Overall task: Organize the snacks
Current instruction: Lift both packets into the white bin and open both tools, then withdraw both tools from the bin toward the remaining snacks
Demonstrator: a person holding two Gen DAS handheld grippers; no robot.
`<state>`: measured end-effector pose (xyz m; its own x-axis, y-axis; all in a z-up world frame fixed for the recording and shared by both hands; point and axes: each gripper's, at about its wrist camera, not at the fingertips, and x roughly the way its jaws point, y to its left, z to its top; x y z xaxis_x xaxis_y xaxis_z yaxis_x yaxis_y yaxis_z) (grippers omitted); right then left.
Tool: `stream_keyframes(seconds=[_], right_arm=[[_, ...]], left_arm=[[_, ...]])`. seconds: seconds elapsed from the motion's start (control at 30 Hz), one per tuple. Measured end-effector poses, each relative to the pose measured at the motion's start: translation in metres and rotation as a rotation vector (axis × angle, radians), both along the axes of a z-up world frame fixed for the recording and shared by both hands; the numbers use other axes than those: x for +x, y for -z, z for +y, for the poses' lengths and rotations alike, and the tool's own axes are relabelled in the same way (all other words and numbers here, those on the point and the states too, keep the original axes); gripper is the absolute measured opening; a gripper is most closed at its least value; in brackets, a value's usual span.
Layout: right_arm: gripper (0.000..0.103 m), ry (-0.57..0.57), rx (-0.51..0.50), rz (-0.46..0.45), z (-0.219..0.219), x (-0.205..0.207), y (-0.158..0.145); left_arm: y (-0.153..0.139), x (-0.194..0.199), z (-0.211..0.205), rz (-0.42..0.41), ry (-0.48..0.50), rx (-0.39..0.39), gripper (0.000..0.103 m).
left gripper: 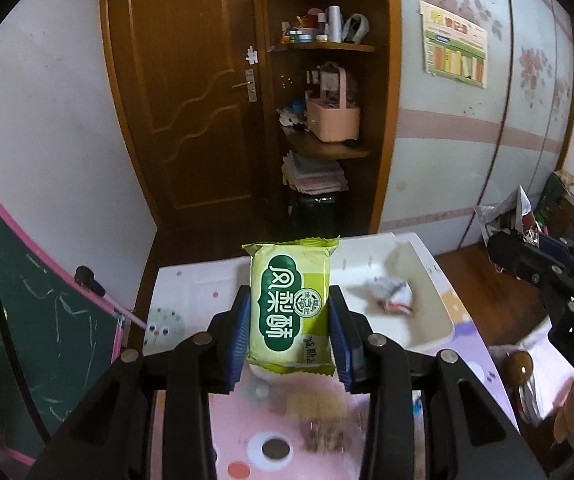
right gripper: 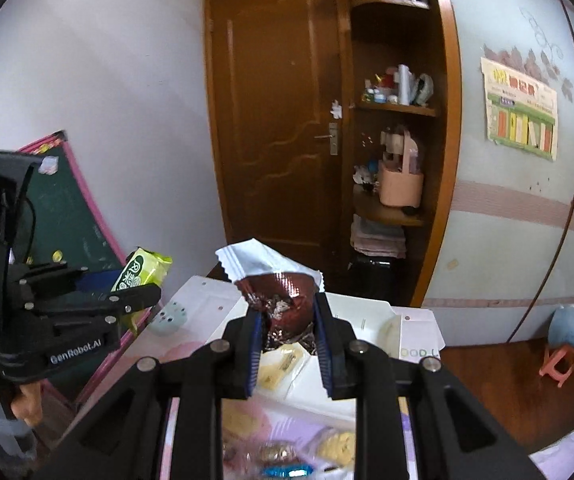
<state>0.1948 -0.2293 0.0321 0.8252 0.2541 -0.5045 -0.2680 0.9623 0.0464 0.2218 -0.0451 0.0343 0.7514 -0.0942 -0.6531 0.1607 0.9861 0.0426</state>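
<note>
Above a glossy pink table [left gripper: 247, 432], a smooth green packet [left gripper: 291, 304] is clamped by the left gripper [left gripper: 290, 336], while a crinkled brown foil wrapper [right gripper: 283, 300] is pinched in the right gripper [right gripper: 287, 344].

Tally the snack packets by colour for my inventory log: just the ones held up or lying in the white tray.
Green rectangular plastic packet, in the left gripper: 1
Dark brown foil packet, in the right gripper: 1
White crumpled packet, in the white tray: 1
Total: 3
</note>
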Motion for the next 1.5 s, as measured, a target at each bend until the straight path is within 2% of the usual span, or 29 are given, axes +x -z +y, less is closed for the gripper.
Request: stream_keyframes(seconds=[0.17,0.33,0.63,0.67,0.7,0.73,0.77,0.8,0.83,1.0,1.13,1.37,1.5], right_arm=[[0.024,0.039,-0.016,0.032,-0.001,0.044,0.01],[0.024,0.08,-0.024,0.117,-0.002,0.084,0.041],[0.026,0.131,-0.038,0.306,-0.008,0.134,0.108],[0.03,0.135,-0.033,0.323,-0.009,0.136,0.113],[0.034,0.135,-0.026,0.342,-0.01,0.139,0.117],[0.042,0.137,-0.027,0.364,-0.011,0.141,0.122],[0.051,0.142,-0.031,0.377,-0.011,0.141,0.125],[0.055,0.153,-0.039,0.385,-0.011,0.14,0.127],[0.059,0.158,-0.05,0.384,-0.011,0.138,0.128],[0.06,0.144,-0.058,0.391,-0.012,0.125,0.128],[0.06,0.142,-0.049,0.392,-0.017,0.115,0.122],[0.06,0.144,-0.066,0.376,-0.021,0.082,0.107],[0.06,0.138,-0.091,0.342,-0.02,0.05,0.09]], left_arm=[[0.017,0.049,-0.004,0.005,-0.029,-0.028,0.035],[0.051,0.09,-0.008,0.069,-0.044,-0.043,0.035],[0.098,0.123,-0.019,0.129,-0.047,-0.015,0.036],[0.101,0.124,-0.018,0.132,-0.048,-0.013,0.042],[0.104,0.125,-0.019,0.134,-0.045,-0.013,0.063],[0.106,0.125,-0.018,0.135,-0.041,-0.016,0.079],[0.108,0.125,-0.017,0.125,-0.053,-0.016,0.101],[0.108,0.122,-0.015,0.113,-0.06,-0.016,0.103],[0.107,0.119,-0.015,0.1,-0.054,-0.016,0.103],[0.111,0.108,-0.016,0.117,-0.05,0.042,0.103],[0.107,0.09,-0.014,0.114,-0.041,0.034,0.103],[0.079,0.051,-0.005,0.082,-0.029,-0.008,0.103],[0.058,0.017,-0.004,0.037,-0.014,0.012,0.103]])
